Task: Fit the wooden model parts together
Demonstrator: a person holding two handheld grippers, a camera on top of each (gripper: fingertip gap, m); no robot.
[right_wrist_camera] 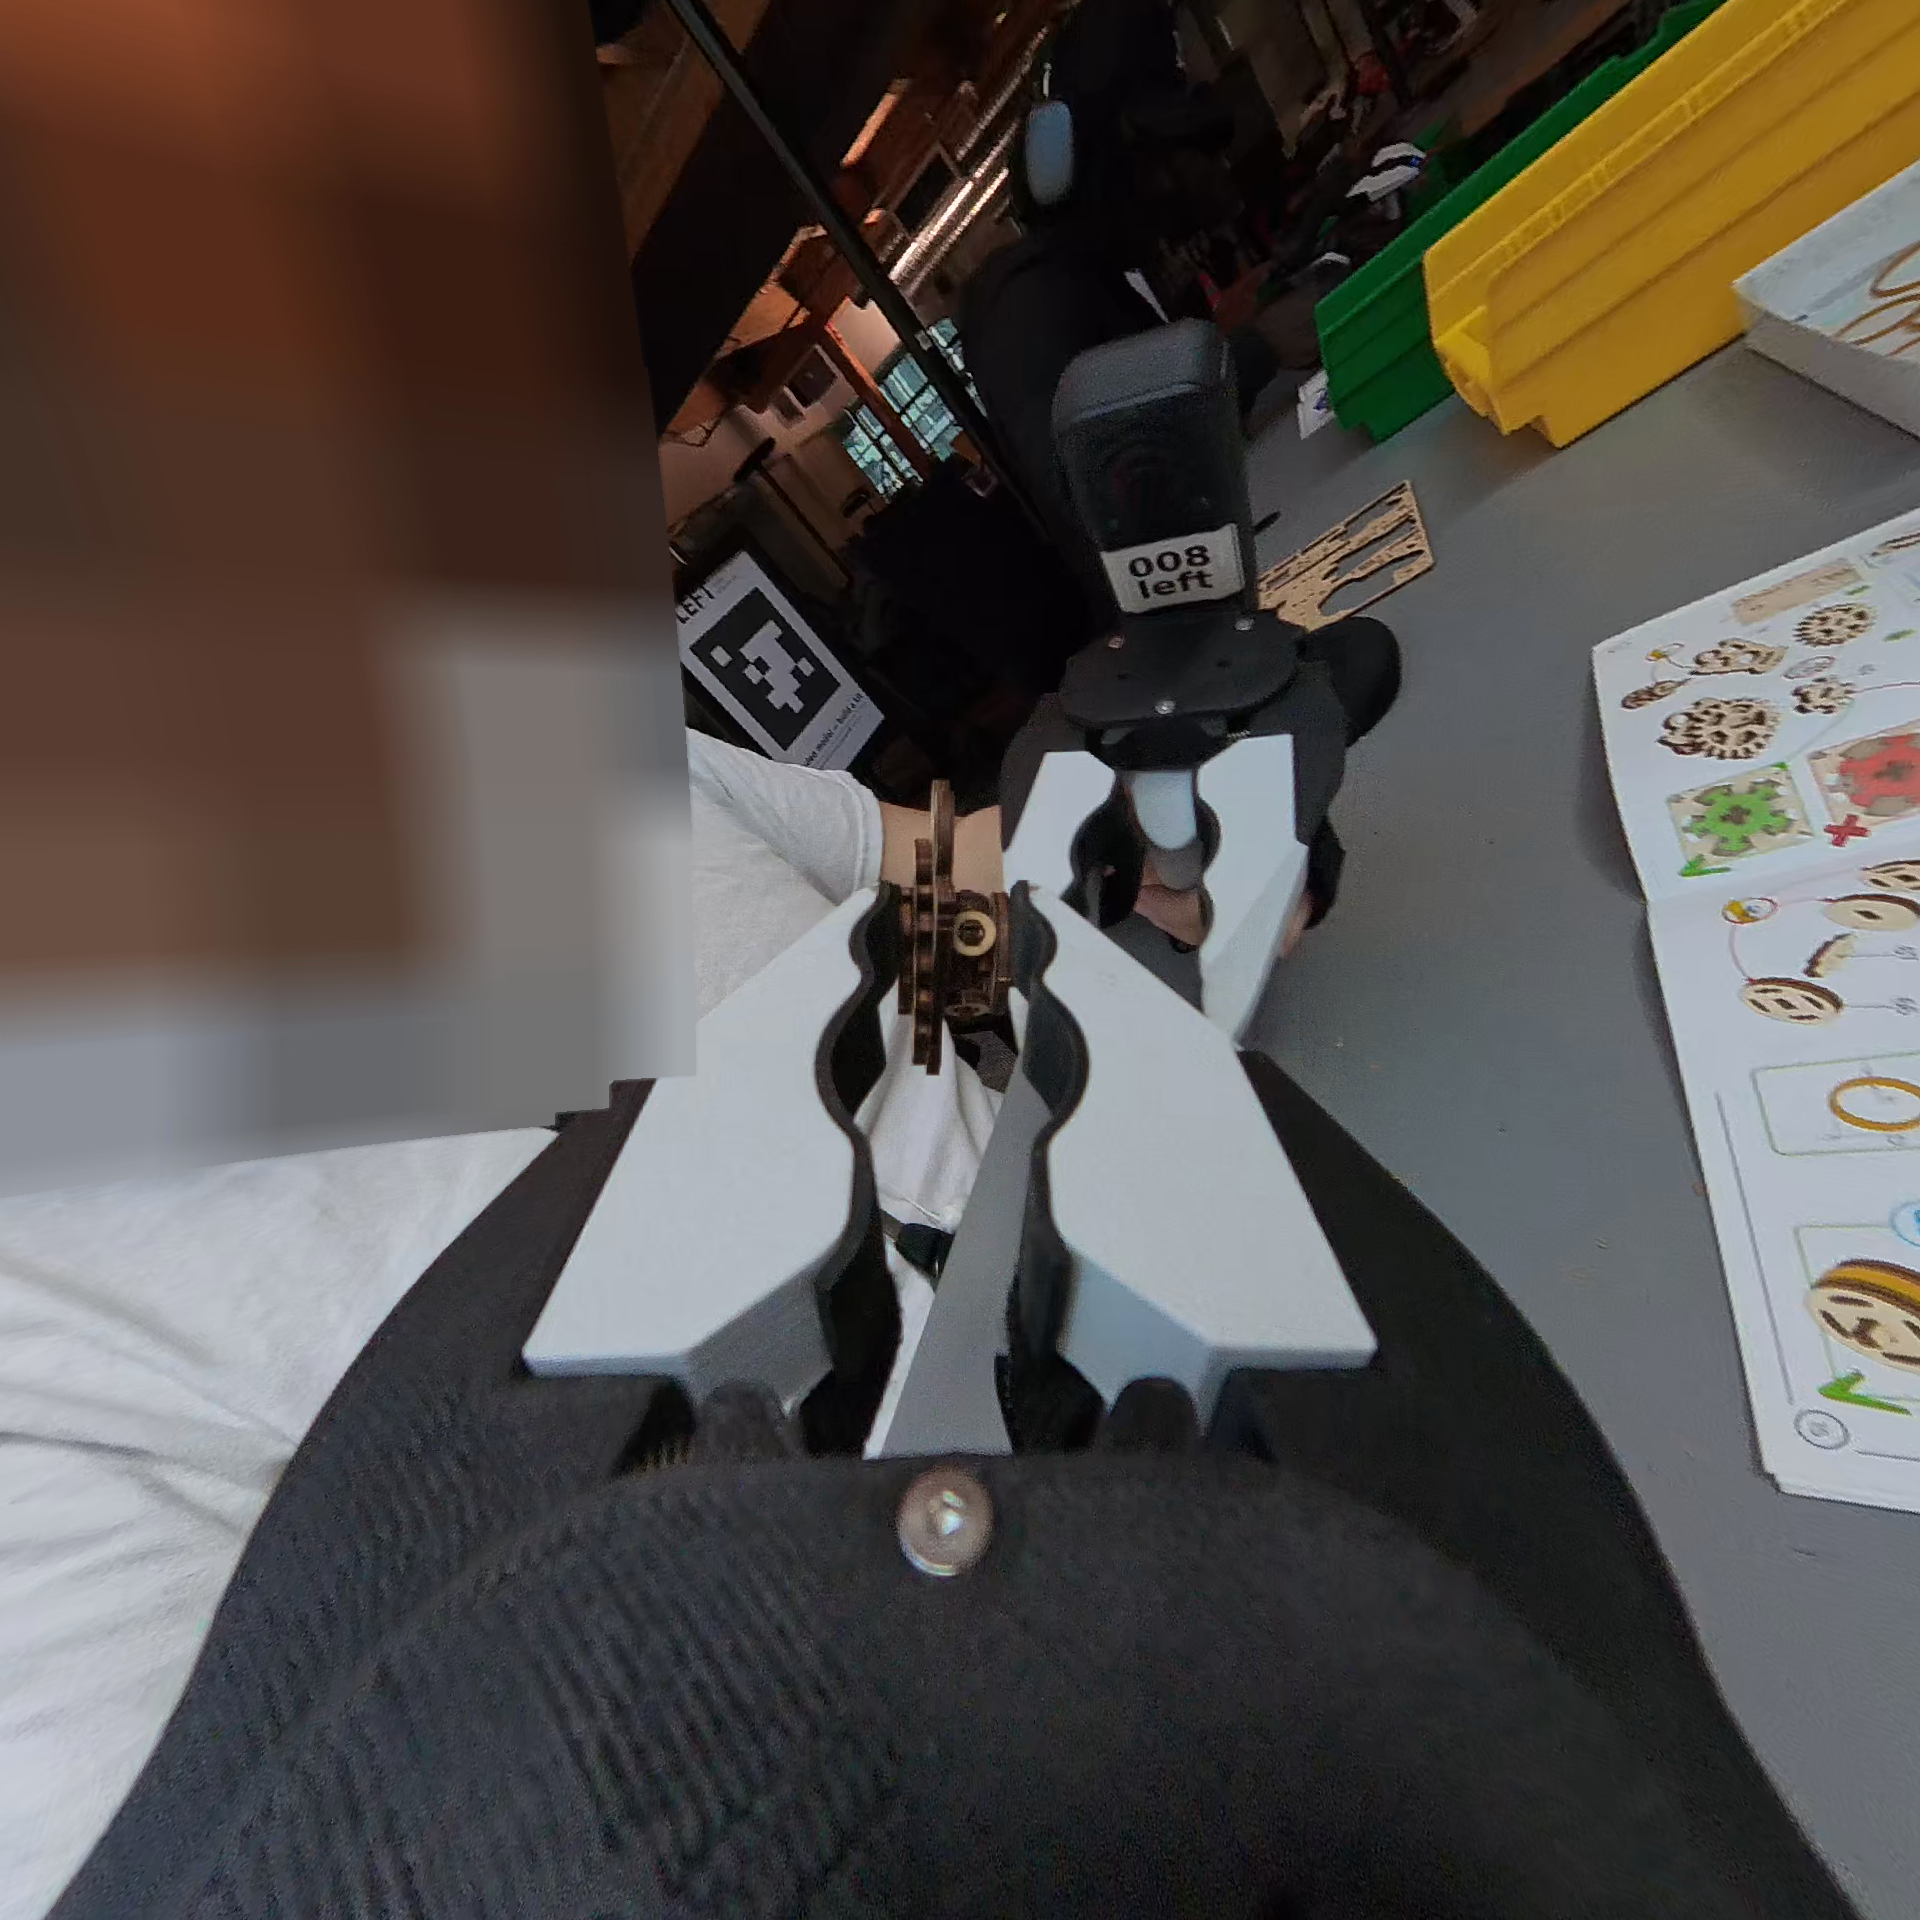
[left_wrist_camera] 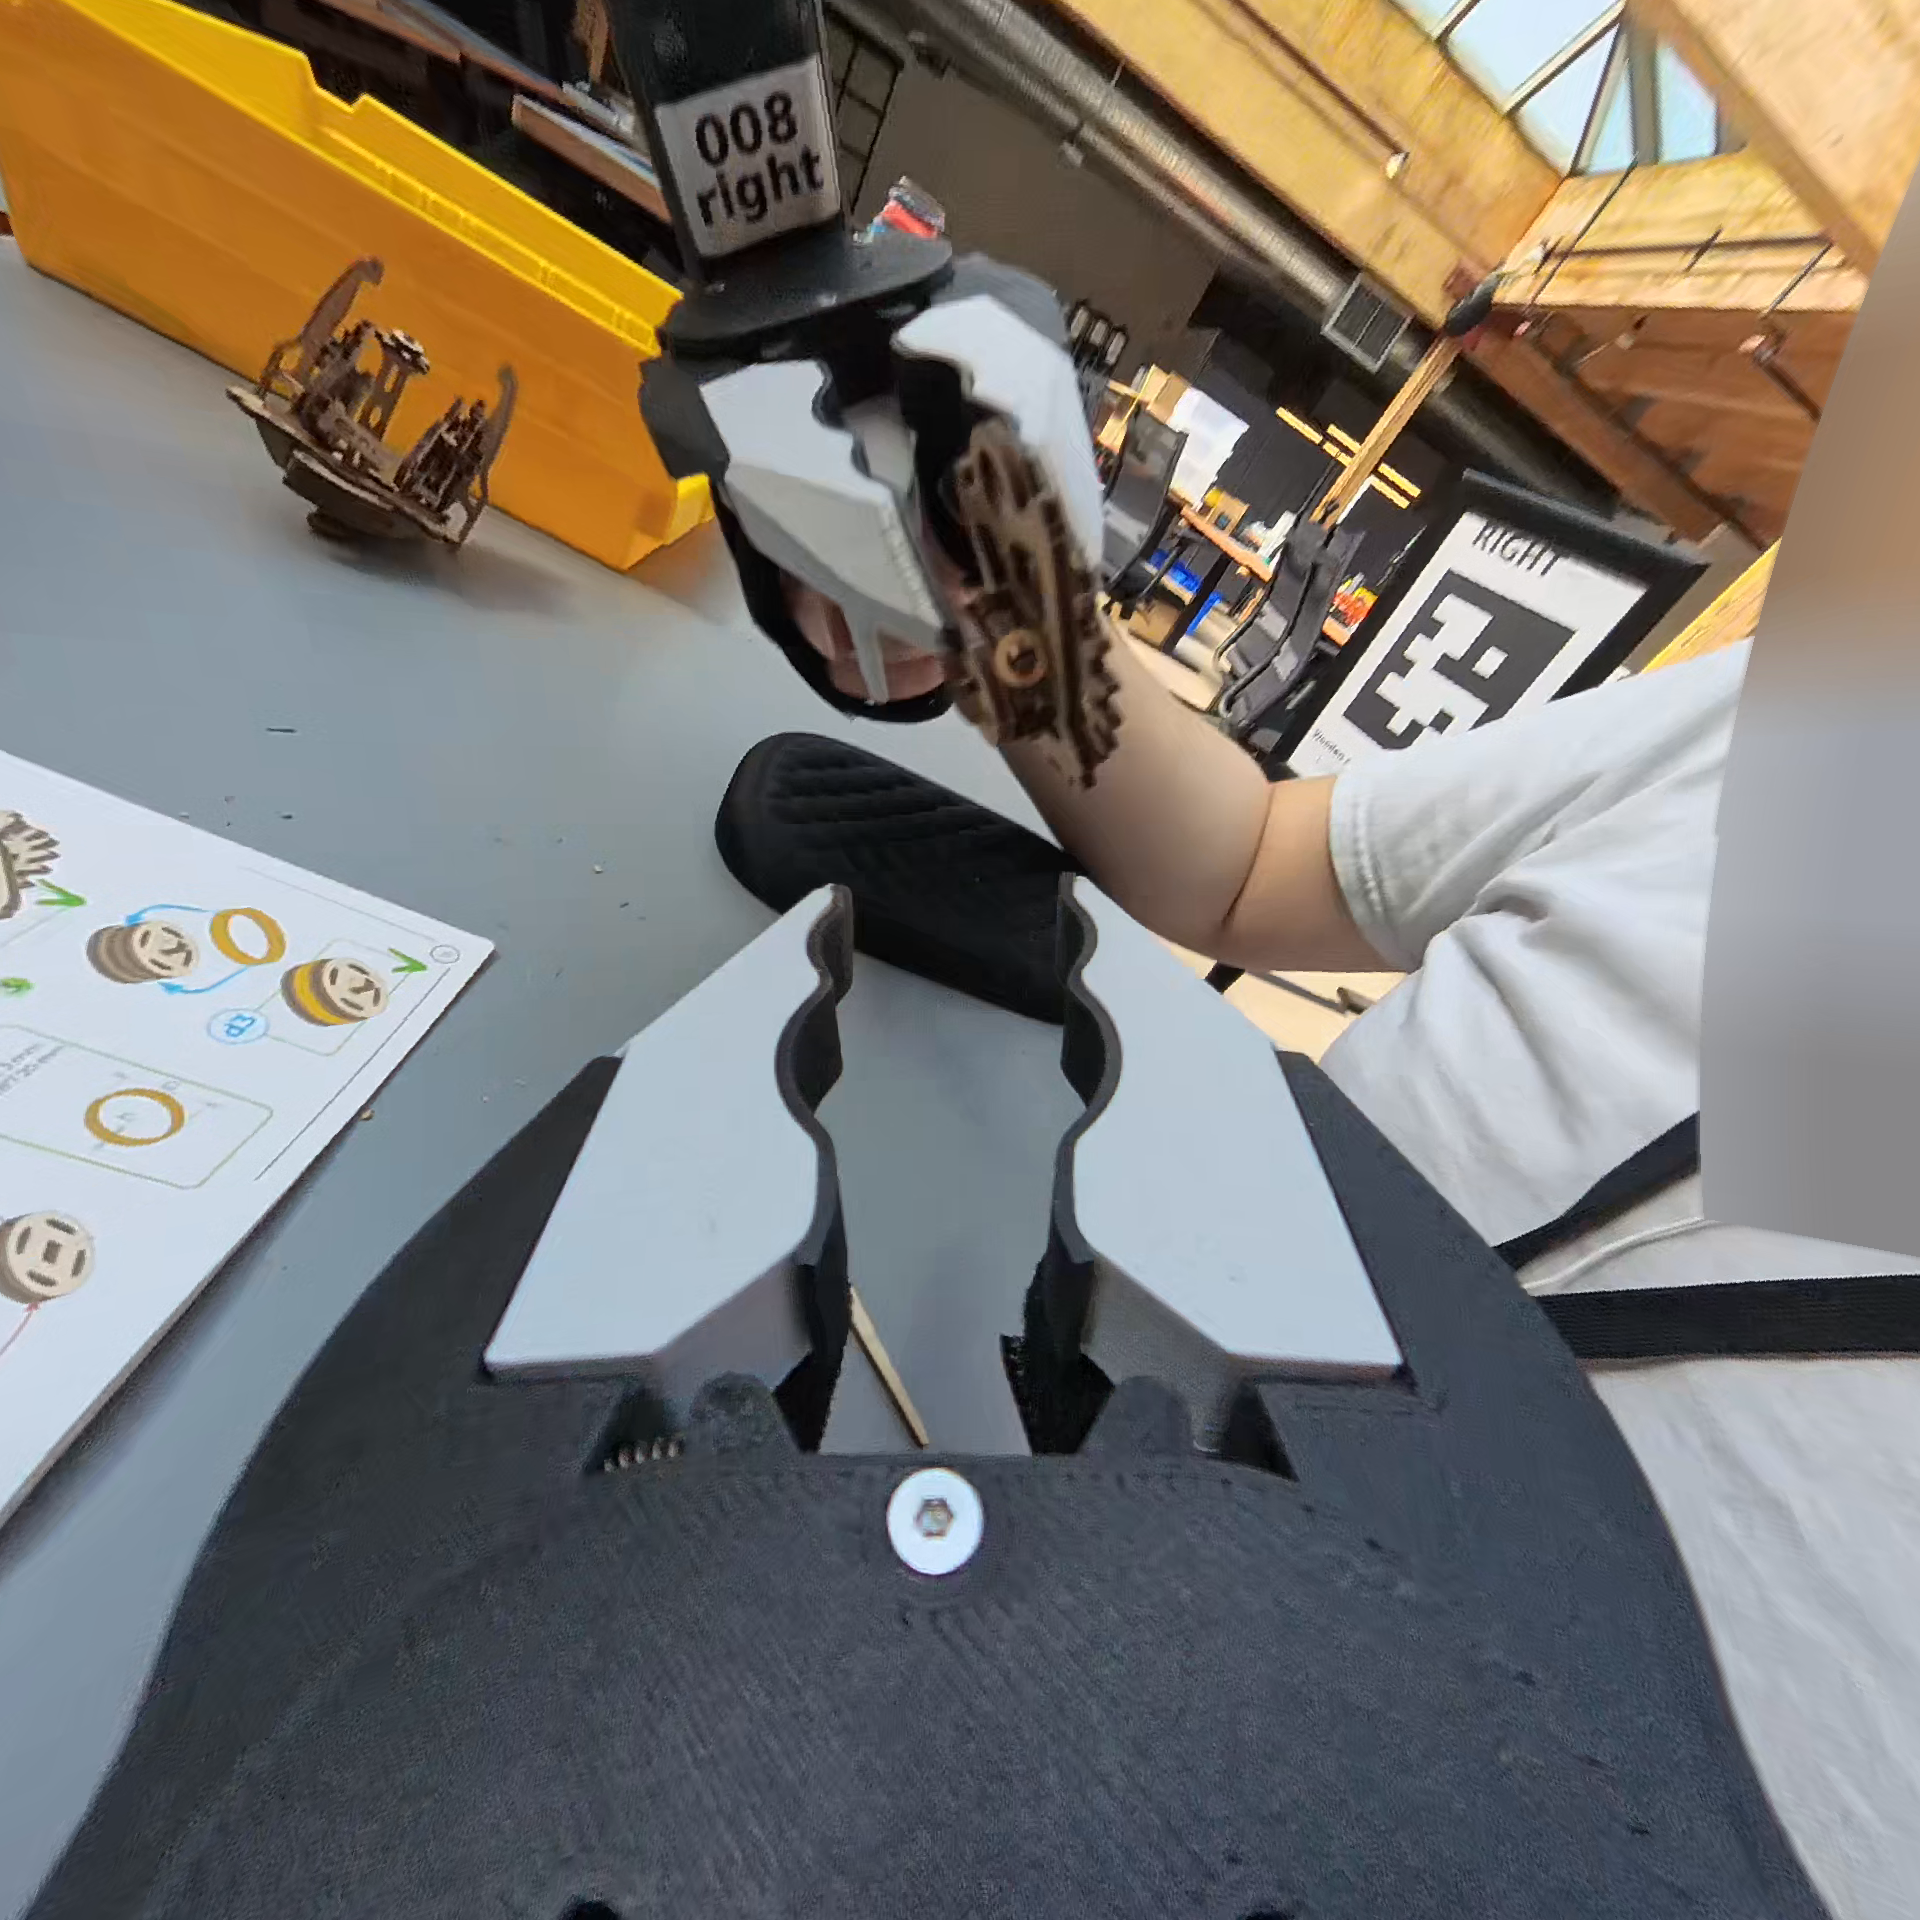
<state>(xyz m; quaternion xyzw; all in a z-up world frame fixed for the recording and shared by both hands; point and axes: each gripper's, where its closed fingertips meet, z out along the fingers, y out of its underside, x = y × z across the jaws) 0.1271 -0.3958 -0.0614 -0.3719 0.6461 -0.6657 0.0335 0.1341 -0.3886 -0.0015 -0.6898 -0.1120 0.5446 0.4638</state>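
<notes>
My right gripper [right_wrist_camera: 951, 920] is shut on a small dark wooden gear assembly [right_wrist_camera: 951, 961] with a pale hub and holds it in the air, off the table. In the left wrist view the same gripper [left_wrist_camera: 956, 665] hangs fingers-down with the gear assembly [left_wrist_camera: 1029, 603] clamped between them. My left gripper [left_wrist_camera: 954, 904] is open and empty, low over the grey table [left_wrist_camera: 468, 665], facing the right one; it also shows in the right wrist view [right_wrist_camera: 1164, 914]. A partly built wooden model [left_wrist_camera: 384, 416] stands on the table at the far left.
A yellow bin [left_wrist_camera: 260, 177] stands behind the model. An instruction sheet [left_wrist_camera: 177, 1049] lies at the left. A black padded object [left_wrist_camera: 894, 852] lies at the table edge. A cut-out wooden sheet [right_wrist_camera: 1351, 561], a green bin [right_wrist_camera: 1382, 322] and a thin wooden stick [left_wrist_camera: 888, 1371] also show. One gripper's finger ends stand about 6 cm off the other's. Both grippers' tips are roughly 30 cm from the partly built wooden model [left_wrist_camera: 384, 416].
</notes>
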